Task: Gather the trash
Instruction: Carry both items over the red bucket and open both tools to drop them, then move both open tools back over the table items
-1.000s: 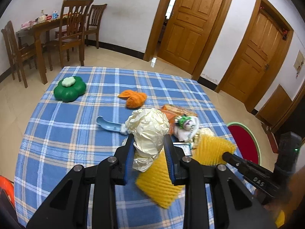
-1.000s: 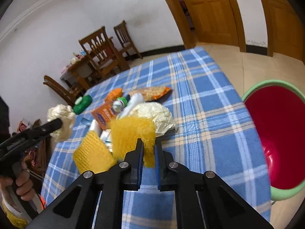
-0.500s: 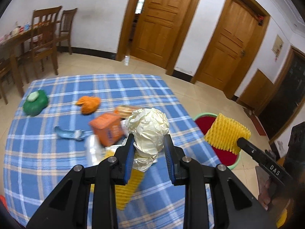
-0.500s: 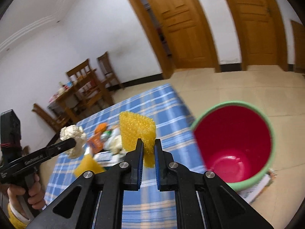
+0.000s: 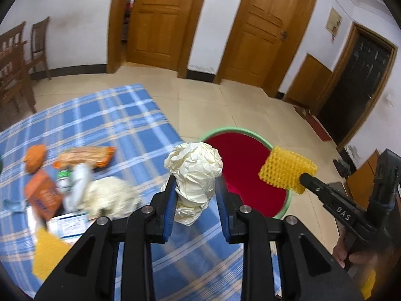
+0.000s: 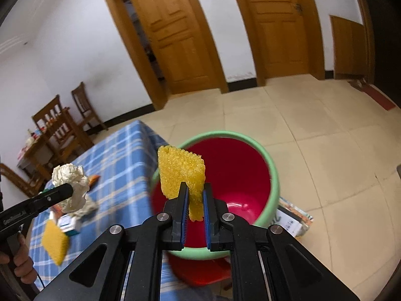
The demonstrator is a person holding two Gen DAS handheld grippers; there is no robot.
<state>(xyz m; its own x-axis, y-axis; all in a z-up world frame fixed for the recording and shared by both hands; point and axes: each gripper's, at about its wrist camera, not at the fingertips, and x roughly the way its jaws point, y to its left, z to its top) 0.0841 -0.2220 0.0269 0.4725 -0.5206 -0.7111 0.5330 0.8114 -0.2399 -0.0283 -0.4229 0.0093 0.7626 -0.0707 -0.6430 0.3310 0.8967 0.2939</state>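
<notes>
A tiled room with white walls and wooden doors (image 5: pixel 258 30) holds a counter (image 5: pixel 120 120) under a blue checked cloth, with wooden chairs (image 6: pixel 62 125) at the far left. Just off the counter's right edge stands a bin (image 6: pixel 272 183) with a green rim and red inside, on the floor.

The left tongs (image 5: pixel 195 198) are clamped on a crumpled ball of cream paper (image 5: pixel 195 170), held above the counter's right edge, close to the bin. The right tongs (image 6: pixel 194 208) are closed tight on a piece of yellow foam netting (image 6: pixel 183 173), which stands up between the pads directly over the bin's red opening.

More trash lies blurred on the counter at the left: an orange carton (image 5: pixel 42 195), an orange snack bag (image 5: pixel 85 156), another crumpled cream wad (image 5: pixel 110 198), an orange crumpled piece (image 5: pixel 35 158) and a second yellow foam net (image 5: pixel 47 253) nearest the front edge. A flat printed box (image 6: pixel 293 218) lies on the floor beside the bin.
</notes>
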